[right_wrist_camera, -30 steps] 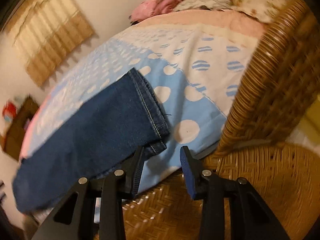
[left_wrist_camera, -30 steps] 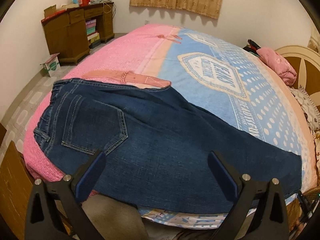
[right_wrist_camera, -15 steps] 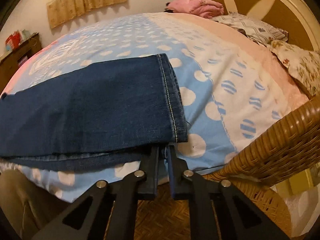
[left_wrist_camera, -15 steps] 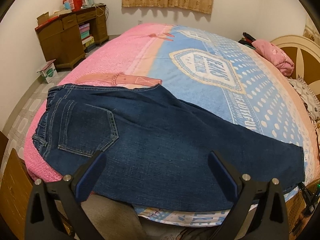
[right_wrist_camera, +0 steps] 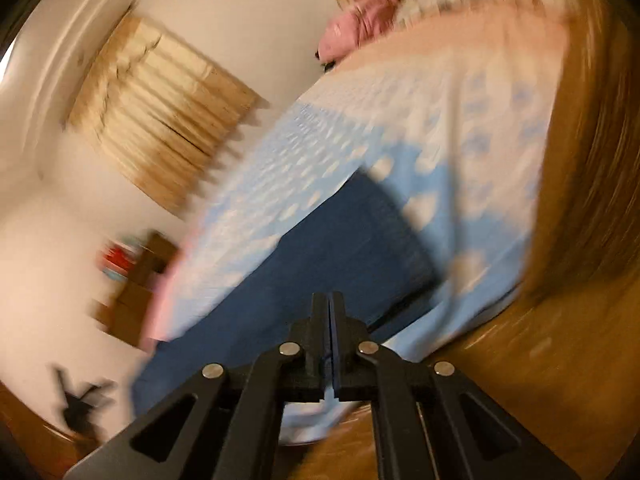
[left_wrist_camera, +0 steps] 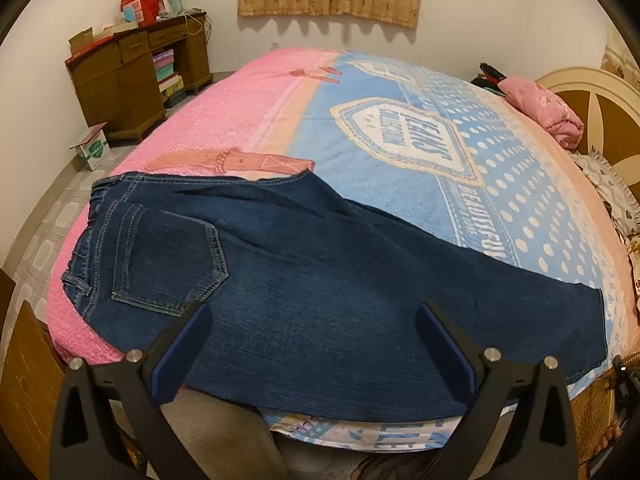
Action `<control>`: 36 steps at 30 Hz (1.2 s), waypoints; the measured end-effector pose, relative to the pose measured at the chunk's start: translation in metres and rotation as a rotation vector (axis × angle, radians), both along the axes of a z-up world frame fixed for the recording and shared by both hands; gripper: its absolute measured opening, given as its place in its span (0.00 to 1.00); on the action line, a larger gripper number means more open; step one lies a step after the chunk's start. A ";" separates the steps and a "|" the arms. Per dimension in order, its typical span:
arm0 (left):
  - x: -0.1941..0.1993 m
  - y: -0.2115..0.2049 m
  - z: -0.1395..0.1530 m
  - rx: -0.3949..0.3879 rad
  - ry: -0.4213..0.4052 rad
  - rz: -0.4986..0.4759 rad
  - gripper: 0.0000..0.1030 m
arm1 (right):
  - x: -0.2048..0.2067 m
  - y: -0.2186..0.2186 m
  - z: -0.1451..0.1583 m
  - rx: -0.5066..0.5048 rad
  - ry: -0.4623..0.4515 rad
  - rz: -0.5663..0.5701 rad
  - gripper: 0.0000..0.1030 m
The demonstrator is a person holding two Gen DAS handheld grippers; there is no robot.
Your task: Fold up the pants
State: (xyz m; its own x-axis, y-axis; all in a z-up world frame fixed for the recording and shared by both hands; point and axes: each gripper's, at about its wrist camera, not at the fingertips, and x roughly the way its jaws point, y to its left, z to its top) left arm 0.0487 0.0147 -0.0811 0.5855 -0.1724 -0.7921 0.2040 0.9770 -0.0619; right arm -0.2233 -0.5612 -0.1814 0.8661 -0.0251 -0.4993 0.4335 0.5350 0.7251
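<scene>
Dark blue jeans point(left_wrist_camera: 320, 292) lie flat along the near edge of the bed point(left_wrist_camera: 400, 152), waist and back pocket at the left, leg cuffs at the right. My left gripper point(left_wrist_camera: 312, 344) is open and empty, held above the middle of the jeans. In the blurred right wrist view the jeans' leg end point(right_wrist_camera: 340, 248) lies just ahead of my right gripper point(right_wrist_camera: 330, 308). Its jaws are closed together; whether cloth is pinched between them cannot be seen.
A pink belt point(left_wrist_camera: 232, 160) lies on the bed just beyond the waistband. A wooden desk point(left_wrist_camera: 132, 76) stands at the far left wall, with a small box point(left_wrist_camera: 92, 148) on the floor. A pink bundle point(left_wrist_camera: 544, 108) and the headboard point(left_wrist_camera: 592, 96) are at the right. Wicker furniture point(right_wrist_camera: 580, 280) flanks the bed.
The right gripper closed from open at the jeans' cuff and has now swung and tilted fast, blurring its view. The left gripper rose slightly and stayed open.
</scene>
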 end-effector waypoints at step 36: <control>0.007 0.017 -0.019 -0.040 0.053 0.042 1.00 | 0.022 -0.005 -0.063 0.318 -0.016 -0.190 0.47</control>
